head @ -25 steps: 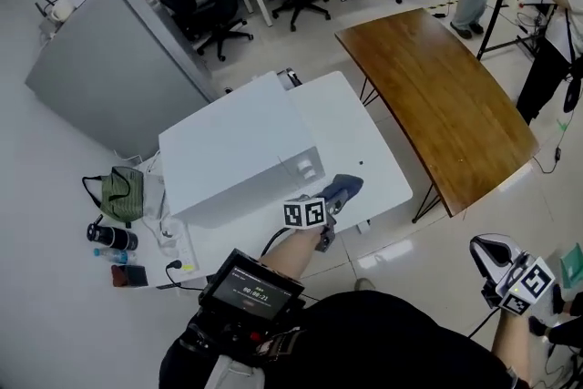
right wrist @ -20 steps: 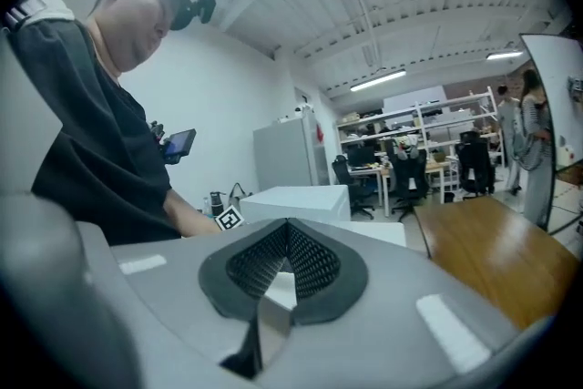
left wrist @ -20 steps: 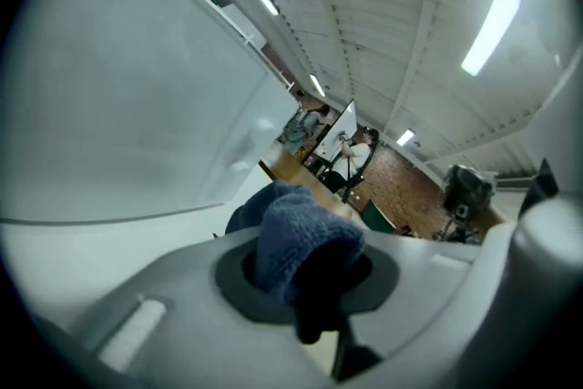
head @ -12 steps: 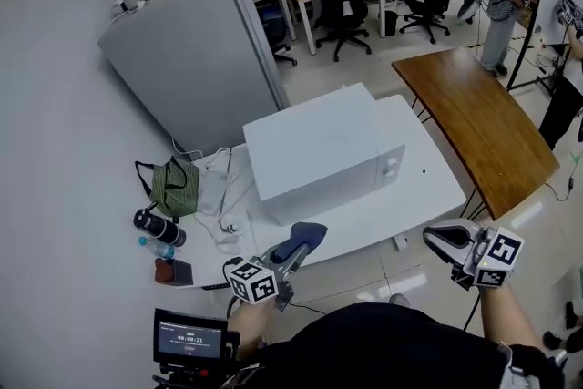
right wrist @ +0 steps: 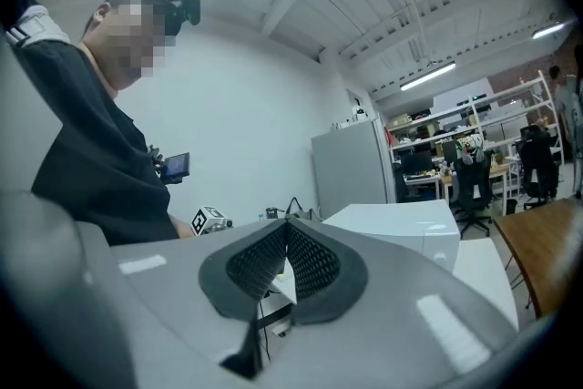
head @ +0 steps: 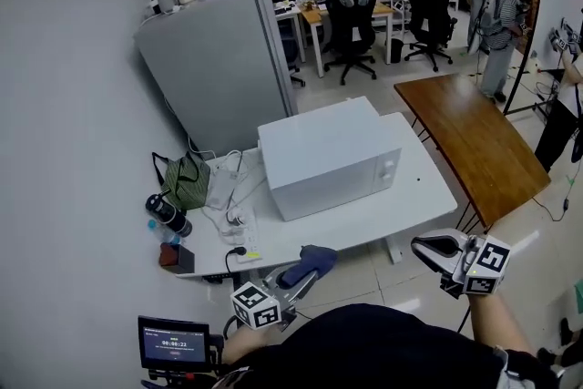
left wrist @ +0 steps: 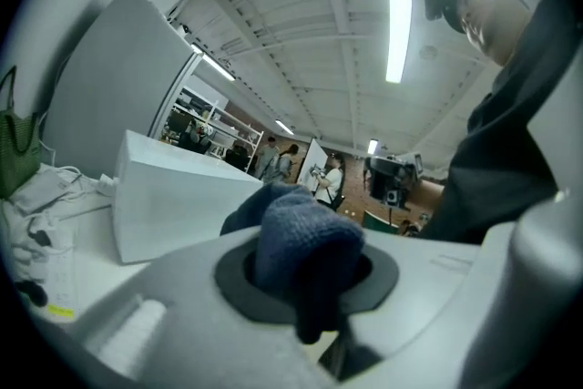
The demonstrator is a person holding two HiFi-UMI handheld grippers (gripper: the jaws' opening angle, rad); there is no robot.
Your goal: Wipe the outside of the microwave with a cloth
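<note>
the boxy white microwave (head: 332, 158) sat on the white rectangular table (head: 410, 196), its smooth flat top and sides bare, its control end toward the brown wooden table (head: 474, 146). the nubby dark blue cloth (head: 308, 263) was well apart from it, off the table's near edge, bunched in a soft wad and clamped in the left gripper (head: 293, 280), whose jaws were pinched on its fold. the right gripper (head: 430, 244) hung off to the side with its ribbed black pads together on nothing.

this fitted either a cloth on its way to the panels or one drawn back from them. for any stroke, i judged the loose end should lie flat on a panel so that fabric, not hard grey jaw, met the glossy shell, and the light box might slide unless steadied. a white power strip (head: 244, 243) with trailing cords lay just beside it, a snag risk.
</note>
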